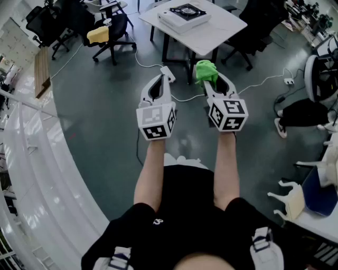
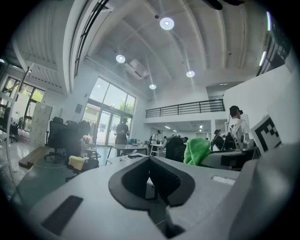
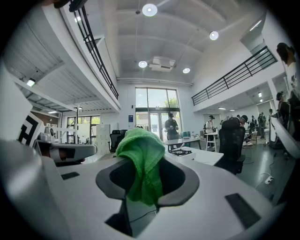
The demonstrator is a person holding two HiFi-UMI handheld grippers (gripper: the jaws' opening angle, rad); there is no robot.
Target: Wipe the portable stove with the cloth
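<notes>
the cloth [image 1: 206,70] is bright green and fuzzy, bunched into a soft lump. it sits just above the middle of the head view, pinched in the closed jaws of the right gripper [image 1: 208,82], with its loose bulk spilling over the jaw tips. in the right gripper view it fills the centre, with a fold hanging down between the jaws. the portable stove [image 1: 185,14] is a flat, pale, rectangular unit with a dark burner ring on top. it lies level on the white table [image 1: 224,29] at the top centre of the head view, well apart from the cloth.
</notes>
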